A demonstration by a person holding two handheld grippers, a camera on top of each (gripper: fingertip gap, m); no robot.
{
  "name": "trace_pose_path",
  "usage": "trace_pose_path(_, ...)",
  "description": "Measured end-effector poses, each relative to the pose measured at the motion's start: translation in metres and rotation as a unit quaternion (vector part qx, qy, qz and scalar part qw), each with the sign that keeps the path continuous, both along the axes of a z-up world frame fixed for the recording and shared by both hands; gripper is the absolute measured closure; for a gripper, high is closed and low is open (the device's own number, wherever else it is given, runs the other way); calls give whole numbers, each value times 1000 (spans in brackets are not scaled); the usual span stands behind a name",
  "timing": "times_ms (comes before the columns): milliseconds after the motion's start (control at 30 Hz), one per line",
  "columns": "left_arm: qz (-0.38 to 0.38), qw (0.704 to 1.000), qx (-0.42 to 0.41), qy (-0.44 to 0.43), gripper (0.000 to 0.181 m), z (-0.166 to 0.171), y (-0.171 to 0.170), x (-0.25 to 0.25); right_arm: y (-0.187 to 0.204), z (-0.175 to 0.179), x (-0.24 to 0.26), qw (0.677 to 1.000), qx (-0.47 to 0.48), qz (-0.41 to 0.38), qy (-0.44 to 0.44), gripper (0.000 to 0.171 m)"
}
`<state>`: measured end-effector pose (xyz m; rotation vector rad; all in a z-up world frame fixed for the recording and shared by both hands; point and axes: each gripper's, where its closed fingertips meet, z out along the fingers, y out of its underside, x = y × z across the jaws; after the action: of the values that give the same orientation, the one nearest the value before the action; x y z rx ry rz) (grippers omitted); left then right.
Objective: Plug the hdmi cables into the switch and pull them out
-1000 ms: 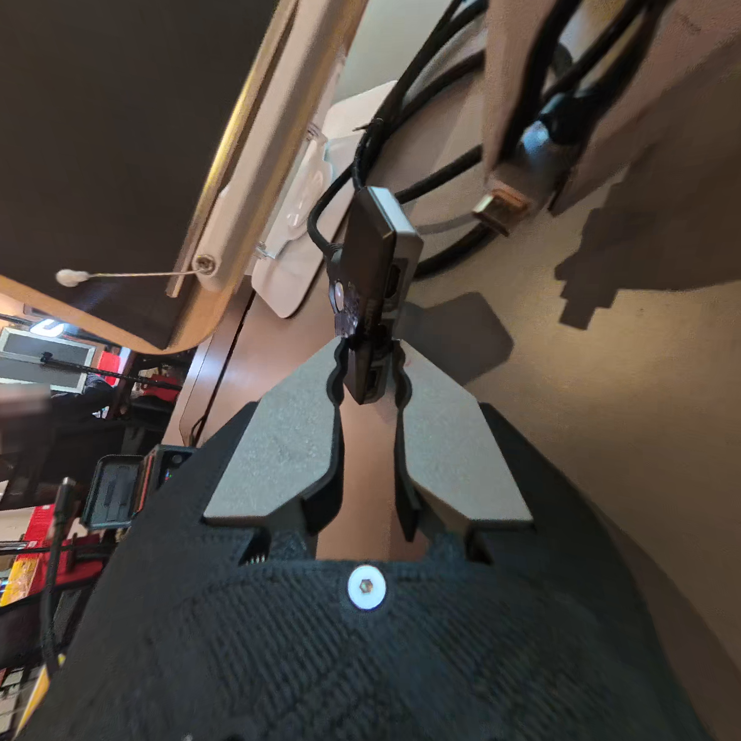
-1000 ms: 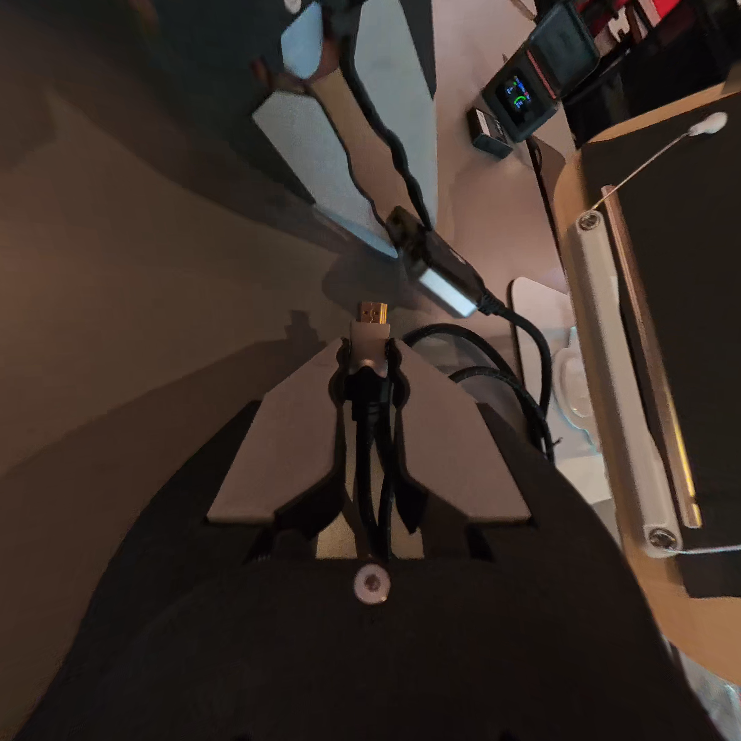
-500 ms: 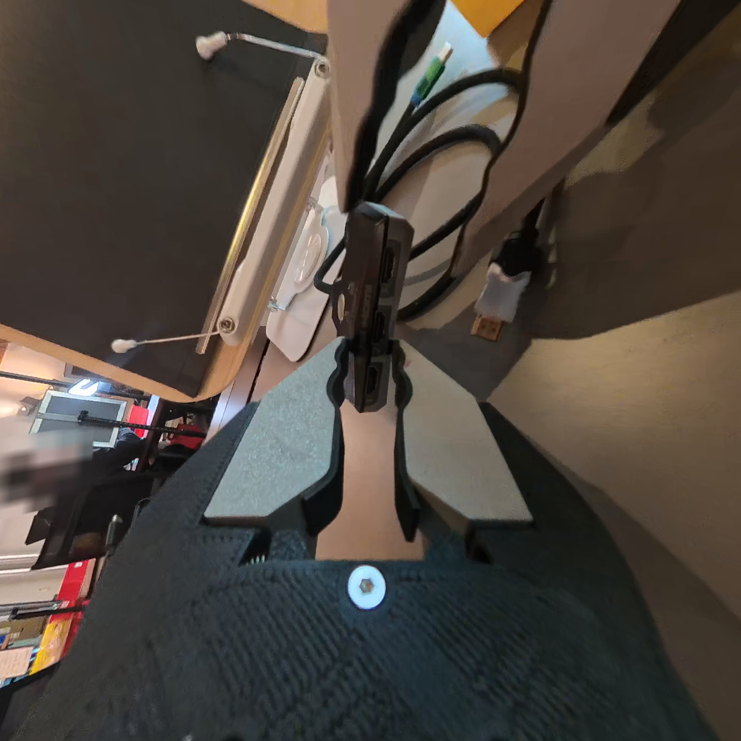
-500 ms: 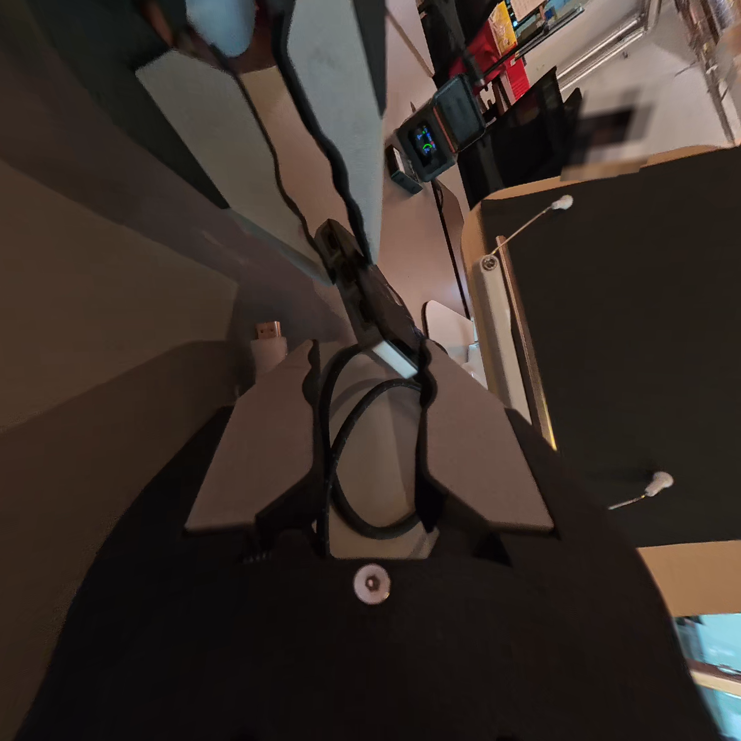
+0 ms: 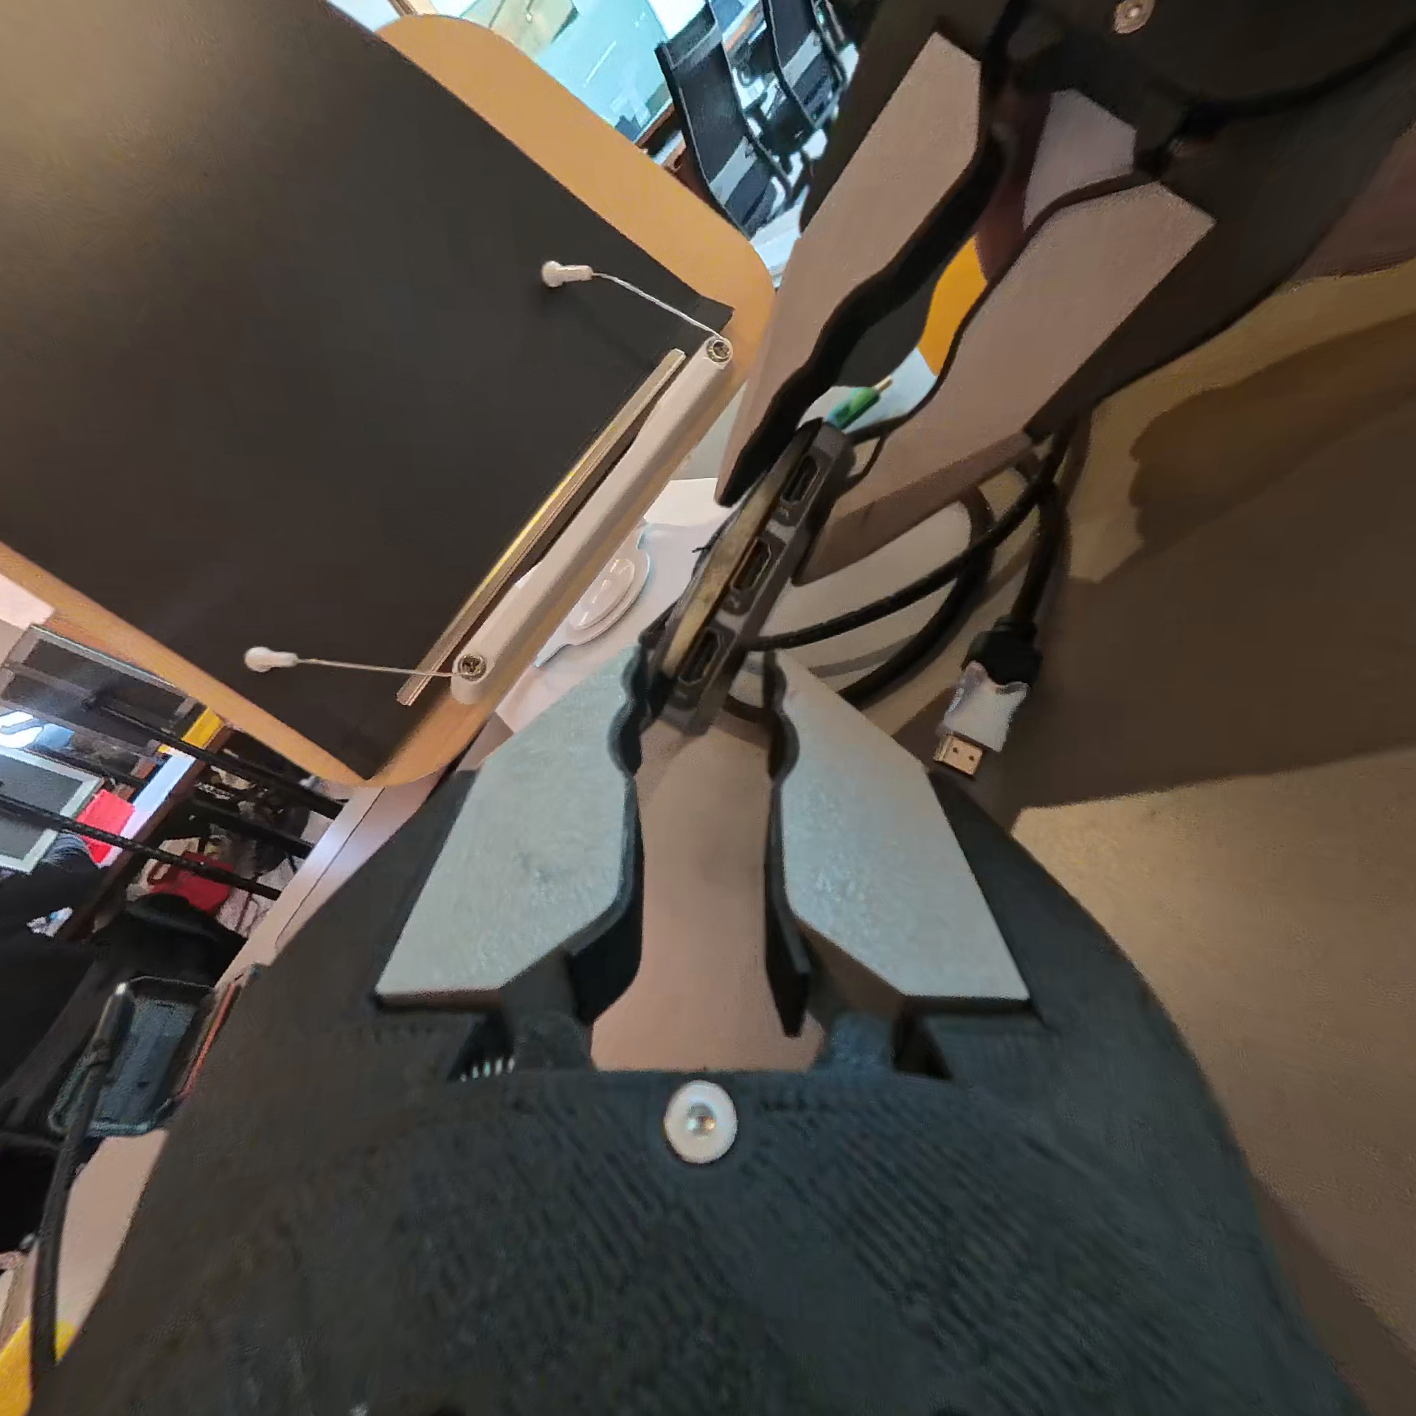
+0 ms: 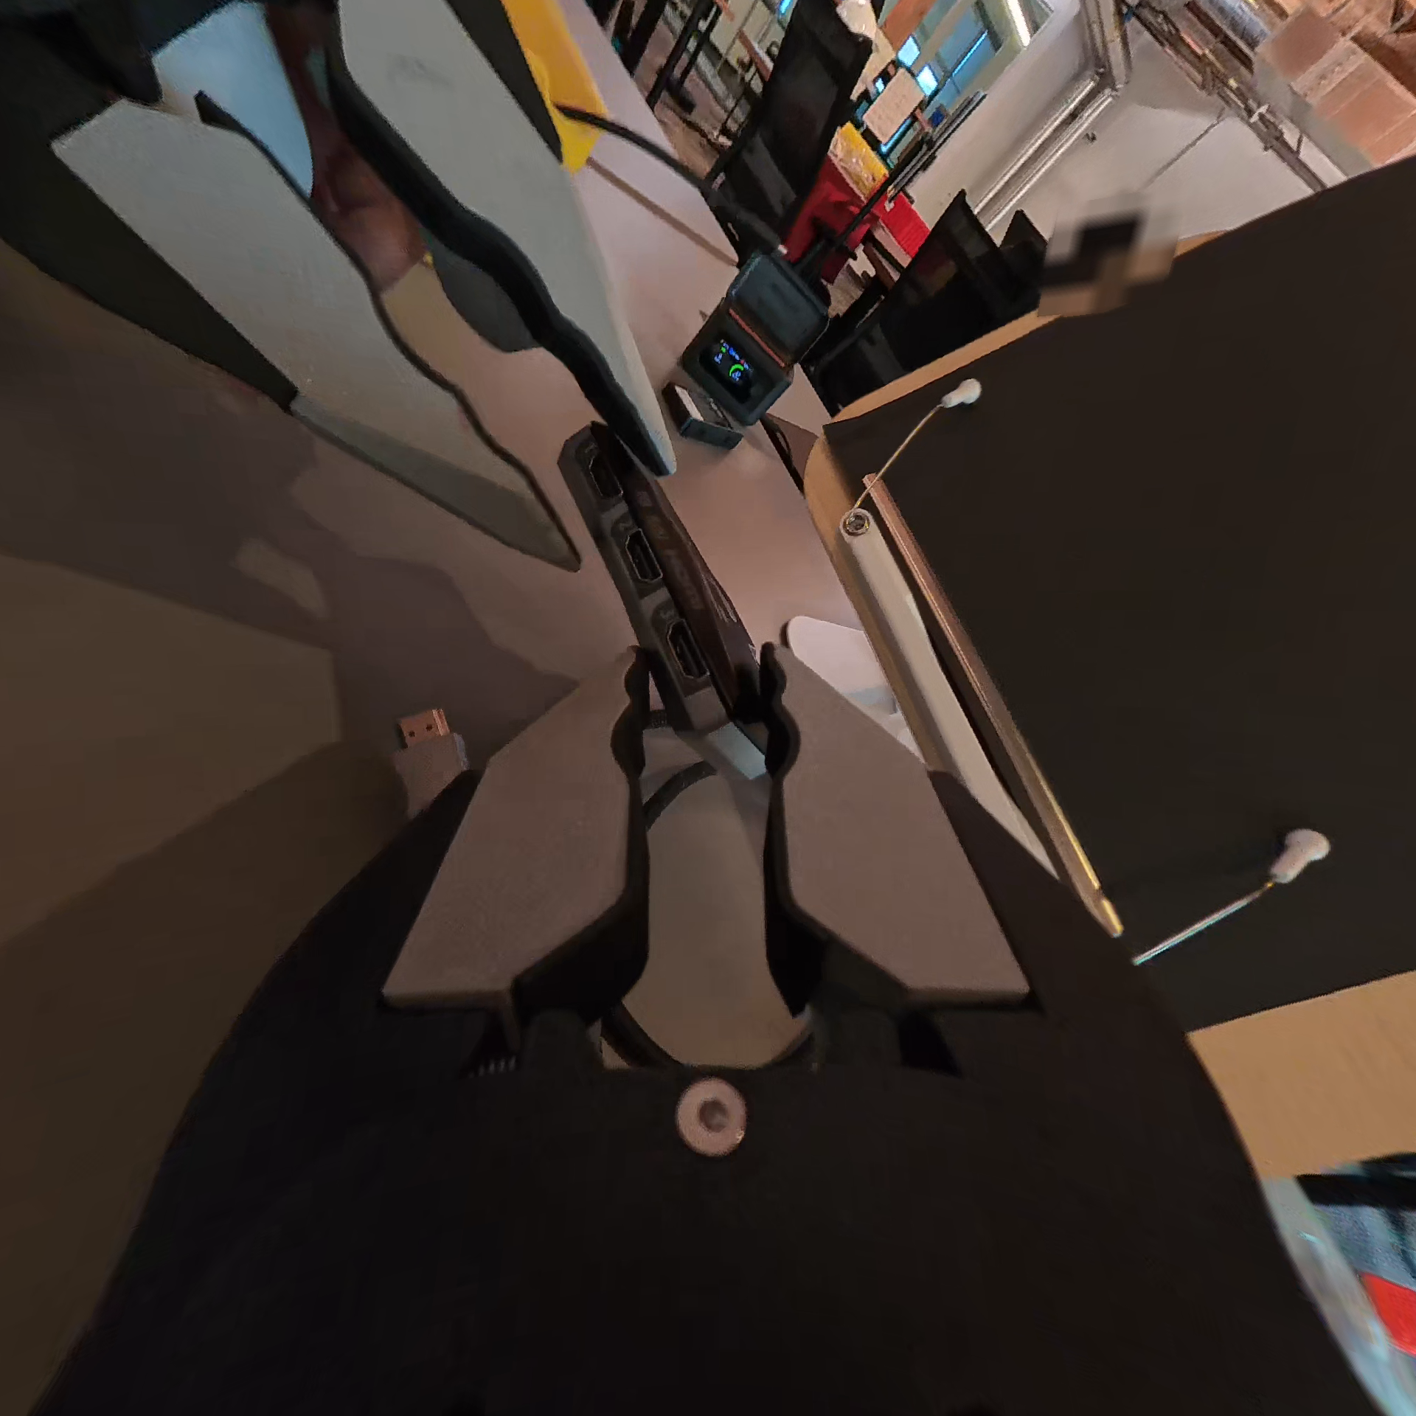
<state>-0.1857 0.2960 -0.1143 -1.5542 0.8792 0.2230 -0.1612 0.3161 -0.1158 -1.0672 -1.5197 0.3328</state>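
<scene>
HDMI switch, three ports empty, spans both grippers. Left gripper has jaws narrowly parted; grip on its near end unclear. Right gripper straddles the other end; contact unclear. Loose HDMI plug on table; cable partly hidden.

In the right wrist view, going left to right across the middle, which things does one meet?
Loose HDMI plug lying on the table → HDMI switch between the right gripper fingers → white bar along the black board's edge → black board.
</scene>
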Motion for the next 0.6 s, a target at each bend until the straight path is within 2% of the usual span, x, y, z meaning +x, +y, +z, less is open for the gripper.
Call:
trace_pose_path(133,1,1000,4,-20,144,5,0,-6,-5,8,1,997,-59,27,37,145)
trace_pose_path(200,-10,1000,13,-21,143,6,-1,-4,-15,10,0,993,-92,66,45,146)
trace_pose_path(300,-30,999,32,-3,149,8,-6,5,-31,10,-1,983,-136,116,43,146)
trace_pose_path(433,-41,998,27,27,154,5,-7,4,-33,11,-1,977,-164,128,47,142)
trace_pose_path(533,-17,998,15,55,158,-6,1,-7,-36,17,4,964,-220,143,43,131)
trace_pose_path(600,5,995,20,94,160,-12,5,-18,-37,20,13,960,-233,153,31,139)
